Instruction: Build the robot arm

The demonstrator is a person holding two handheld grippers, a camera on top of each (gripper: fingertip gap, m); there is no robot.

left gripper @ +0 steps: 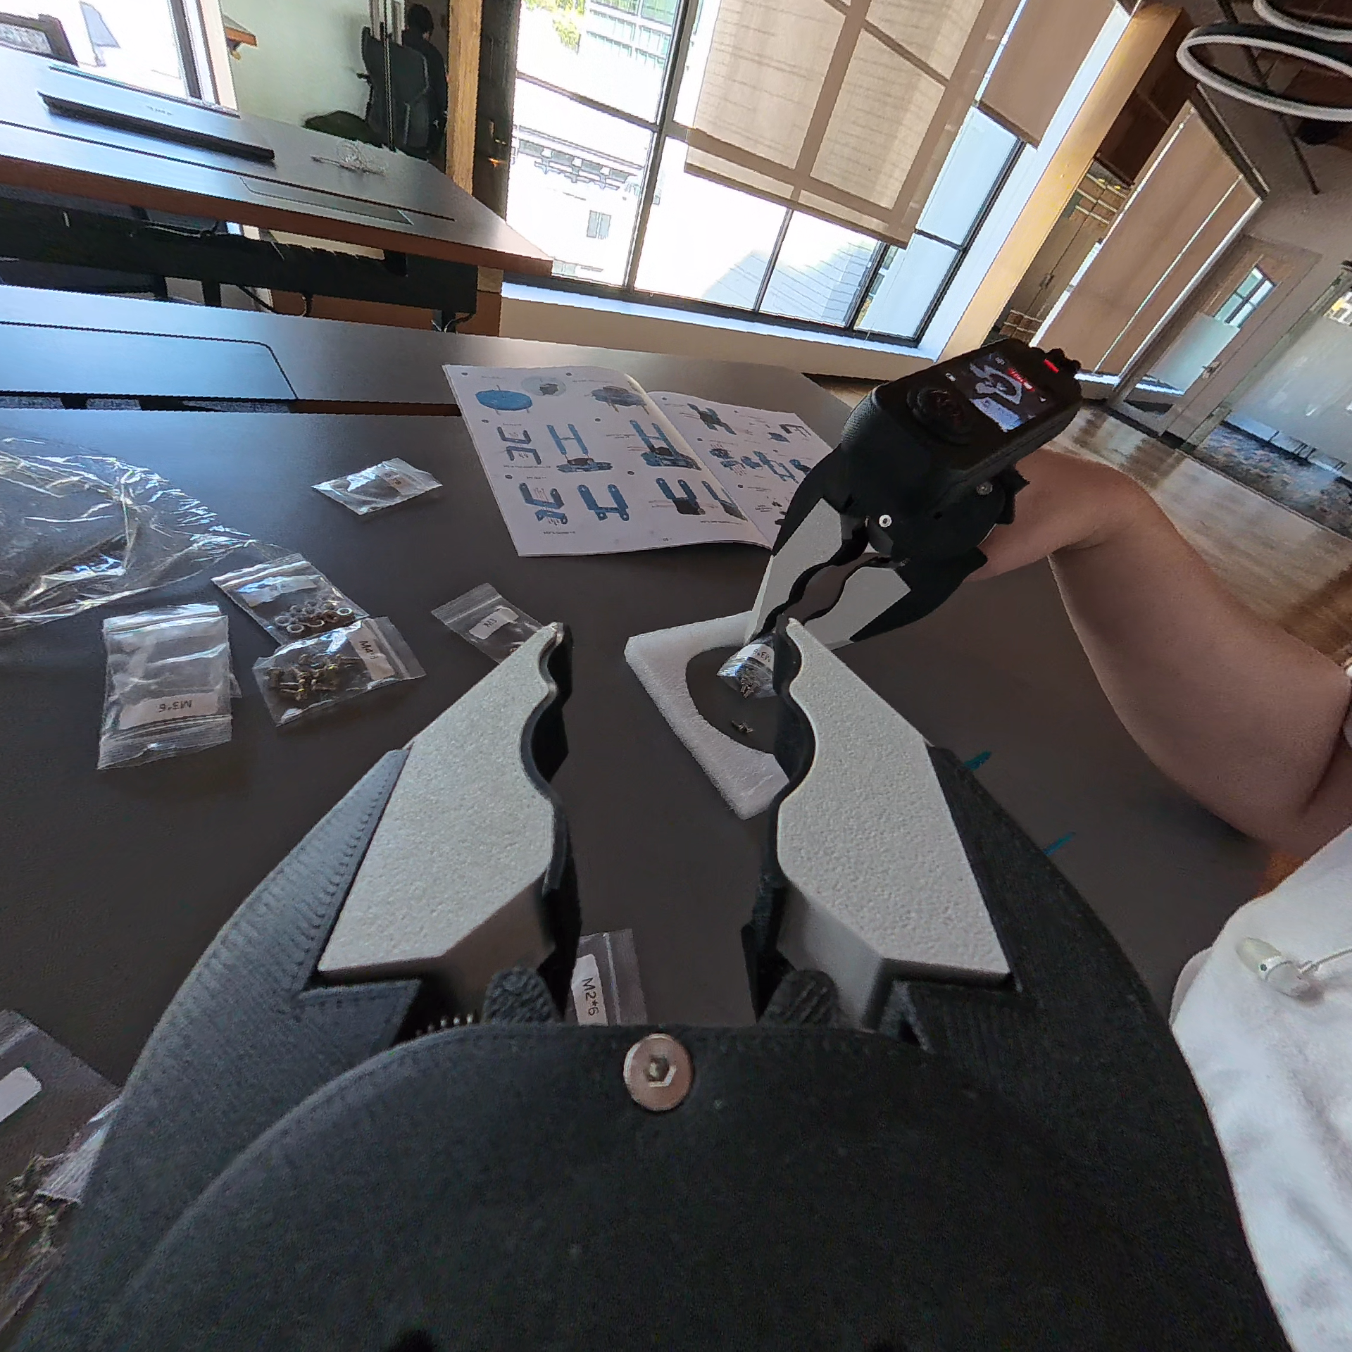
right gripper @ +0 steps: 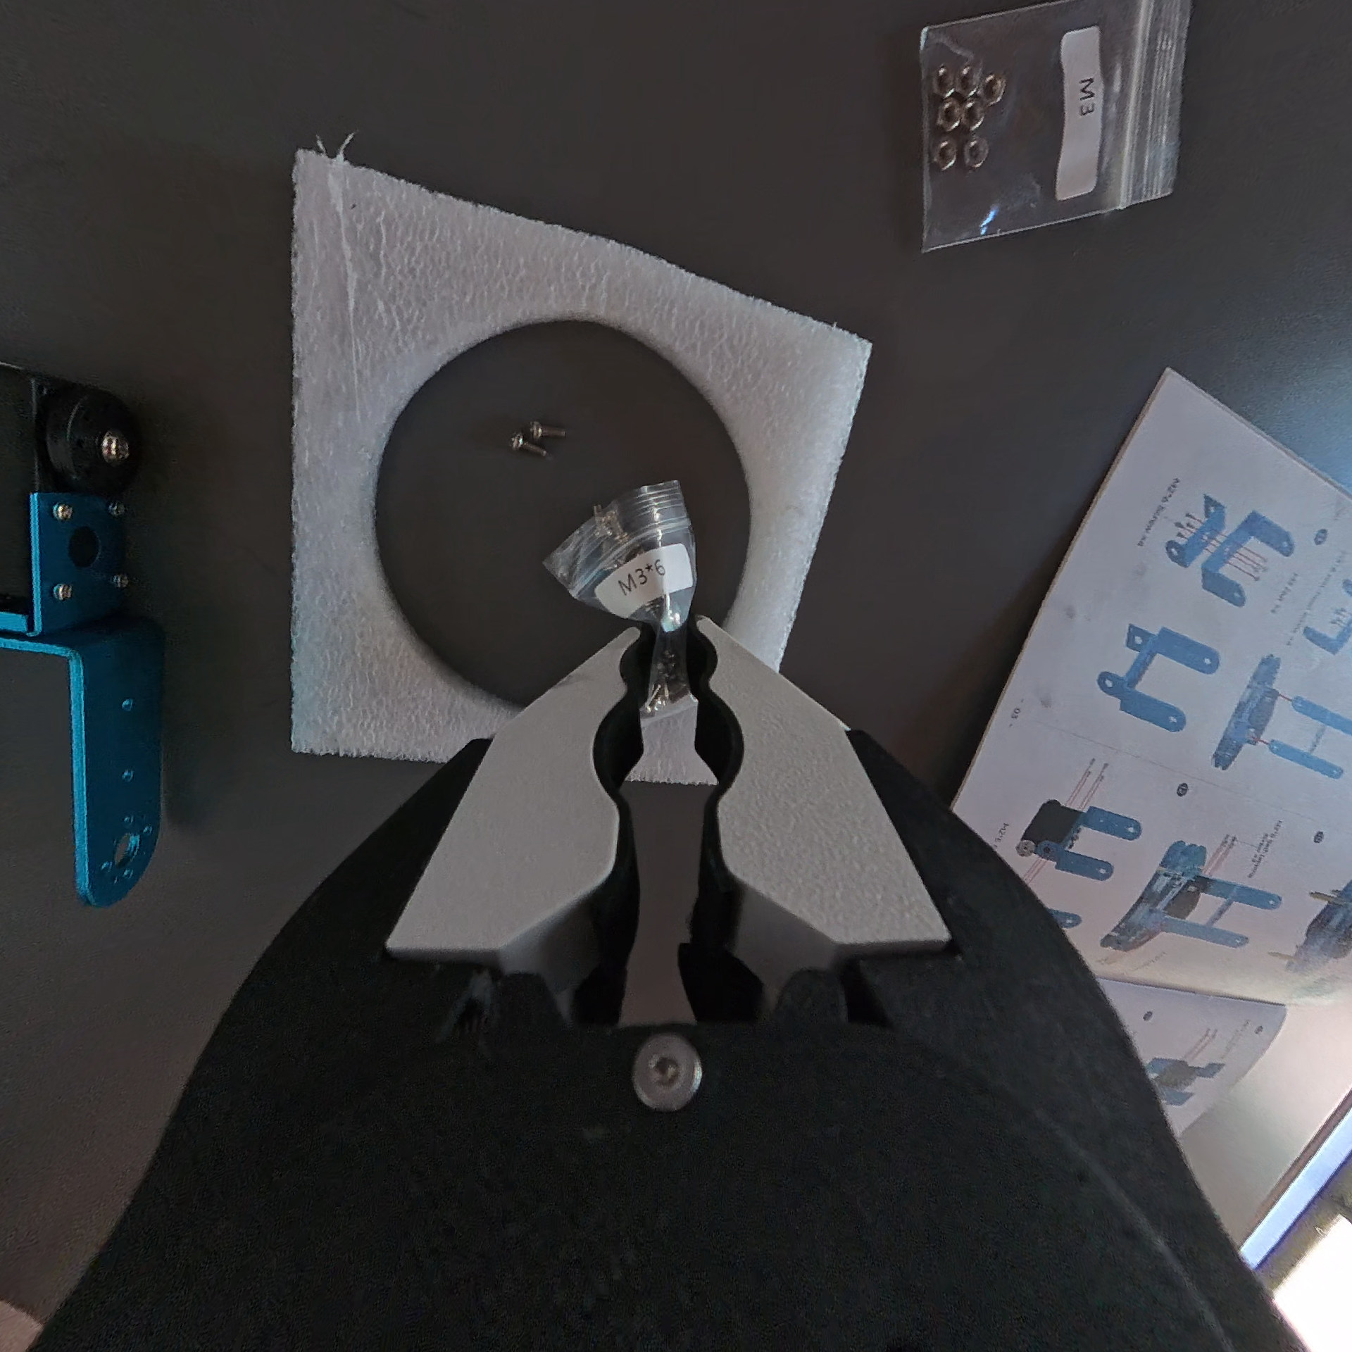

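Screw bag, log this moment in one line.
right hand-held gripper: shut on screw bag | over foam sheet | left hand-held gripper: open, empty

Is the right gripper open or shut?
Shut: the right gripper pinches a small clear bag of screws over the foam sheet.

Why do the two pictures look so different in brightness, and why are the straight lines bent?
Left wrist view: daylight from the windows blows out the panes, and the wide lens bows their frames and the table edges. Right wrist view: looking down at the dark table, dimmer and bluish; the right tool and its small bag of screws stay sharp, the booklet curves near the edge.
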